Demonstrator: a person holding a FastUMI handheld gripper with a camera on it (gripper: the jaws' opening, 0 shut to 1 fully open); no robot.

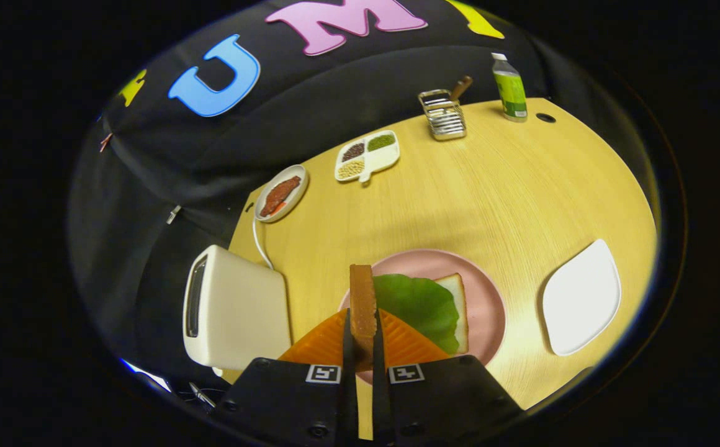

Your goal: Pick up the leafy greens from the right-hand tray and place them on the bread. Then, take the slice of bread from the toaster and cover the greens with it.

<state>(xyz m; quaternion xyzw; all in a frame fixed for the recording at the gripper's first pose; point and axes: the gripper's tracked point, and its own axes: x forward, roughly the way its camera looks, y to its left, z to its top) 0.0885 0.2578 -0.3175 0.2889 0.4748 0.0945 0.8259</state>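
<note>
Bread (363, 304) stands on edge between the two orange ribbed fingers (323, 344) of the gripper (363, 347), which are drawn in close and press on both flat faces of the brown-crusted slice. Just beyond it sits a round pink plate (490, 310) near the front edge of the pale wood-grain table (459, 186). On the plate lies a second white slice (459, 298), mostly covered by a smooth, glossy leafy green (419, 304). At the front left corner stands the cream, rounded toaster (236, 310), its dark slot facing up and a white cord running from it toward the back. Near the right edge rests a flat white tray (580, 298) with rounded corners. Along the far edge are a small oval dish of reddish meat (281, 192), a white divided dish of grains (366, 155), a wire rack (442, 115) and a green-labelled bottle (509, 87).
</note>
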